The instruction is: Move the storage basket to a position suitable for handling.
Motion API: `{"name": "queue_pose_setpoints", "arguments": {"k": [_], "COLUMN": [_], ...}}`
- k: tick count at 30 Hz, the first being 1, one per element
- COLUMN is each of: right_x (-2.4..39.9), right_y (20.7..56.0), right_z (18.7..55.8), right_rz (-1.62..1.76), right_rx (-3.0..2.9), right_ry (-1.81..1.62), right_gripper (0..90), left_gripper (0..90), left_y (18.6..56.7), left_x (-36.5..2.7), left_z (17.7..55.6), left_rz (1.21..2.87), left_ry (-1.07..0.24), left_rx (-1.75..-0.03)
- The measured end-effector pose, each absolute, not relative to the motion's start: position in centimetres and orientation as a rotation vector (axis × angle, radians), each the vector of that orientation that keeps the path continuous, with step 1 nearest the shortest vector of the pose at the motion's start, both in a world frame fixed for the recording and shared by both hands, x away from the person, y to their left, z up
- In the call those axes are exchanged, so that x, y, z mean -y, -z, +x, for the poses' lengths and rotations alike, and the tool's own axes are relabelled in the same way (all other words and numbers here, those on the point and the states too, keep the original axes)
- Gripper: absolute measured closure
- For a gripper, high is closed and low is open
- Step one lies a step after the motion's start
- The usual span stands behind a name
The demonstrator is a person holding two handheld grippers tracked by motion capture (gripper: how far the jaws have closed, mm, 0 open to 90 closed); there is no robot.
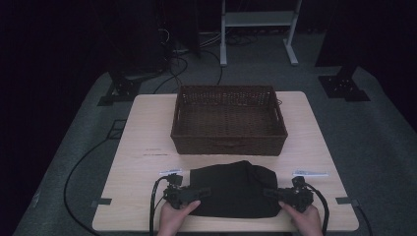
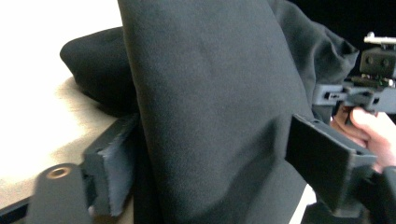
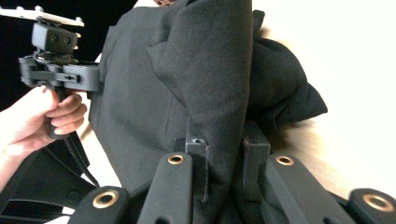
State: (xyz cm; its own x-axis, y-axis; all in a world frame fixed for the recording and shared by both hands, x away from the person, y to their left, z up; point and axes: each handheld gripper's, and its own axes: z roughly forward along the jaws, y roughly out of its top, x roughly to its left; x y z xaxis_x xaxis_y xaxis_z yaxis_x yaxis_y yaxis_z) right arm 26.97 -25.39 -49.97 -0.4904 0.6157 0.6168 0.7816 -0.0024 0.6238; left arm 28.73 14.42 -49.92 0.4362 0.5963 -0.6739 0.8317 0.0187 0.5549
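Note:
A black cloth (image 1: 231, 191) lies folded in a thick bundle on the wooden table (image 1: 147, 137), near its front edge. My left gripper (image 1: 204, 191) is at the bundle's left side. In the left gripper view its jaws (image 2: 212, 135) stand wide apart, open, with a fold of the cloth (image 2: 210, 70) rising between them. My right gripper (image 1: 268, 192) is at the bundle's right side. In the right gripper view it (image 3: 224, 144) is shut on a fold of the cloth (image 3: 205, 56), its pads pinched close together. A hand holds each gripper from the front.
A brown wicker basket (image 1: 228, 142) stands just behind the cloth in the middle of the table. Small white labels (image 1: 169, 172) lie at either side of the cloth. Cables trail off the table's front and over the floor at the left.

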Motion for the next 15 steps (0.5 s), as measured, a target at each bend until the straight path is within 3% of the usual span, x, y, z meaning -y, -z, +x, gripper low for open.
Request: {"name": "queue_pose_setpoints", "arguments": {"k": [5, 8, 11, 13, 15], "right_x": [25.2, 24.9, 24.6, 24.6, 24.5], "right_y": [50.2, 50.5, 50.7, 50.8, 50.9], "right_z": [27.0, 27.0, 27.0, 27.1, 27.1], "right_rz": [-1.496, -1.492, -1.483, -1.477, -1.475], "right_rx": [2.105, 2.107, 2.105, 2.092, 2.082], "right_ry": [1.487, 1.468, 1.451, 1.452, 1.453], "right_gripper": [77.7, 77.7, 77.7, 77.7, 77.7], "left_gripper": [18.7, 23.8, 34.4, 46.6, 51.5], "left_y": [50.2, 50.3, 50.6, 51.1, 51.3], "left_x": [-13.2, -12.3, -12.2, -12.6, -12.9], "left_z": [29.0, 29.4, 29.9, 30.1, 30.2], "left_rz": [1.676, 1.696, 1.704, 1.682, 1.648], "left_ry": [0.381, 0.421, 0.463, 0.493, 0.523], "left_rx": [-1.222, -1.196, -1.187, -1.171, -1.165]}}
